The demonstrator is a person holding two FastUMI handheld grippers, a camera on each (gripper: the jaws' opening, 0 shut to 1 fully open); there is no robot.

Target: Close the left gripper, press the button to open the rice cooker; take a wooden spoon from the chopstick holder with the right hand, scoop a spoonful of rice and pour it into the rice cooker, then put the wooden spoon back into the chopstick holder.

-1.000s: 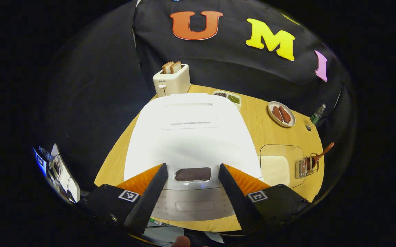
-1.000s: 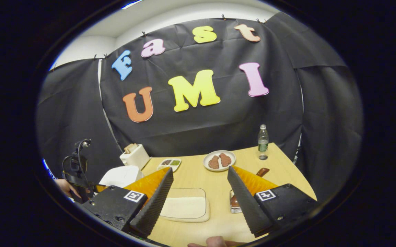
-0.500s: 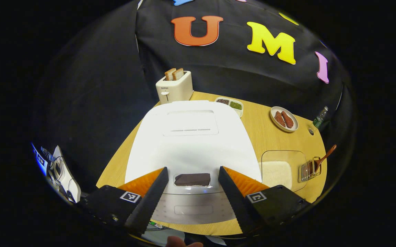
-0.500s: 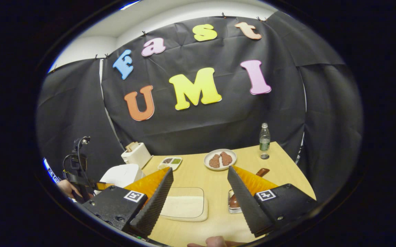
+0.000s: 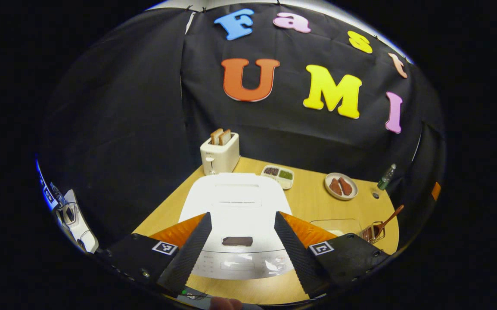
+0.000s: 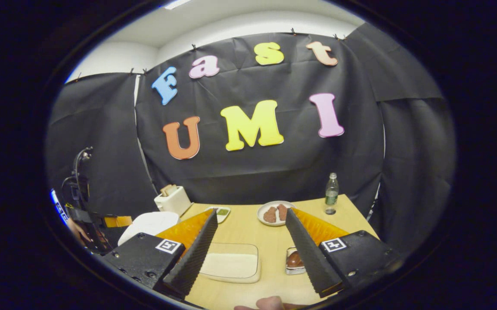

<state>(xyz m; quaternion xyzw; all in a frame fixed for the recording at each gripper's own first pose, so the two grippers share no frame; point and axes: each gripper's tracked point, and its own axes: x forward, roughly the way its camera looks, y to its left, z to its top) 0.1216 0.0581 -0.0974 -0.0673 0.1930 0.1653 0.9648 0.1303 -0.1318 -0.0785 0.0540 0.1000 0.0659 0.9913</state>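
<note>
Left tool (image 5: pixel 240 254) hangs wide open, empty, above the shut cooker (image 5: pixel 236 206) on the counter (image 5: pixel 313 202). It should close fully first (one blunt tip), then press the front button squarely. Right tool (image 6: pixel 248 258) gapes empty; spoon (image 5: pixel 385 221) waits in the holder (image 5: pixel 369 234) beyond.

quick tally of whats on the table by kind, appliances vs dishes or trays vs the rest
Appliances: 2, the rice cooker and the toaster.
Dishes or trays: 3, the rice tray, the split dish, the plate.
Rest: 3, the bottle, the chopstick holder, the wooden spoon.
Total: 8
</note>
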